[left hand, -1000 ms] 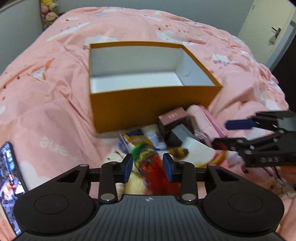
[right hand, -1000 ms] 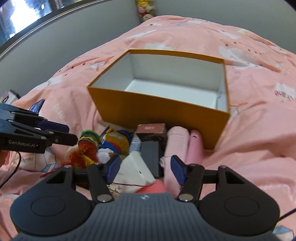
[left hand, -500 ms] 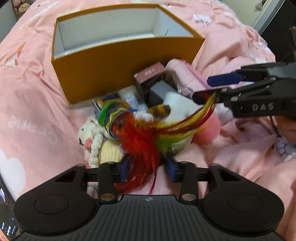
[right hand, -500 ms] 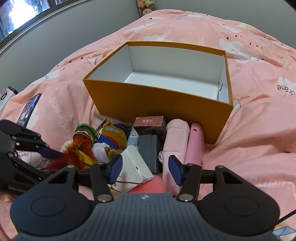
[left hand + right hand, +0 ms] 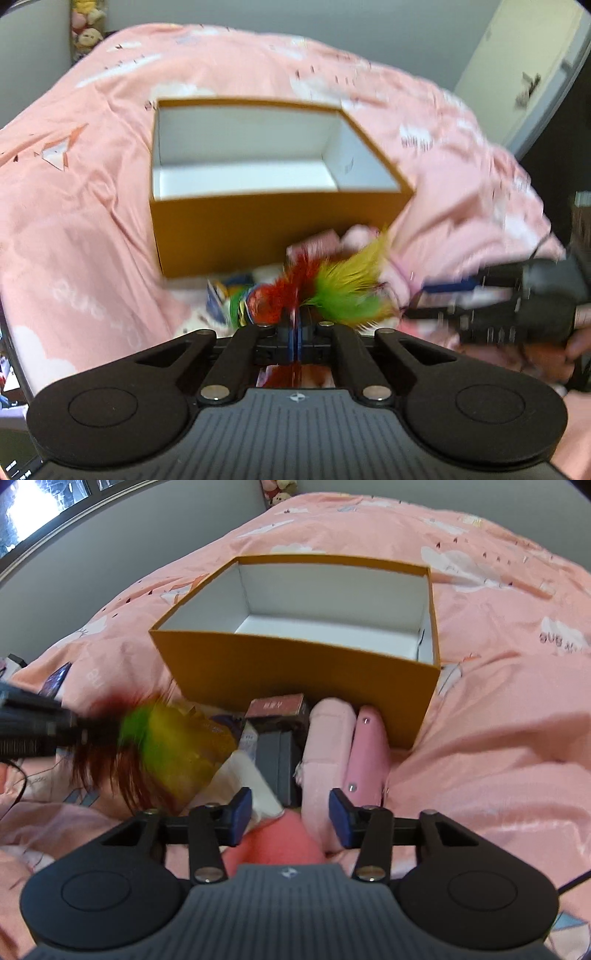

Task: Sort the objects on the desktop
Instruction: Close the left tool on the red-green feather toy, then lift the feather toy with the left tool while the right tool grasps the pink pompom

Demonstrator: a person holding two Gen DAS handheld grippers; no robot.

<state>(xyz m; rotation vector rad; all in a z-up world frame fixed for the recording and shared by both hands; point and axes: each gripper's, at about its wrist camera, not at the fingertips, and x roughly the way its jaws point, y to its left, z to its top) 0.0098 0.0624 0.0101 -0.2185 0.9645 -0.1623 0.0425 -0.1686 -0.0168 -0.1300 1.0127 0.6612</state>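
Left gripper (image 5: 295, 338): jaws just closed, pinched tight on the base of a feathered toy with red, green and yellow plumes (image 5: 332, 288); plumes fan up and right of the pads, clear of the heap, blurred. Grip taken low, probably so the feathers hang free and the toy can be carried without crushing. Beyond it, open rectangular cardboard box, orange outside, white inside (image 5: 258, 225), empty, set right behind the heap on the pink printed bedspread (image 5: 74, 221), likely the sorting bin, close enough for short carries. Further right in this view, right gripper (image 5: 443, 297) seen side-on, blue pads apart, a hand (image 5: 576, 343) behind it. Right wrist view: feathered toy a blur at far left, at the tip of the left gripper. Right gripper's jaws just been narrowing, pads not yet pressing; between and just ahead of them a soft coral-pink rounded object (image 5: 273, 842), with a pale pink plush pouch (image 5: 327, 746) alongside. Probably lined up for the next pick. Only this view lays out the rest of the heap: small maroon carton (image 5: 277, 707), dark grey case (image 5: 277, 760), white box (image 5: 251, 779), glossy pink case (image 5: 369, 753) against the orange wall. Only the left view shows the pinch itself, and a door (image 5: 535, 74) at far right.
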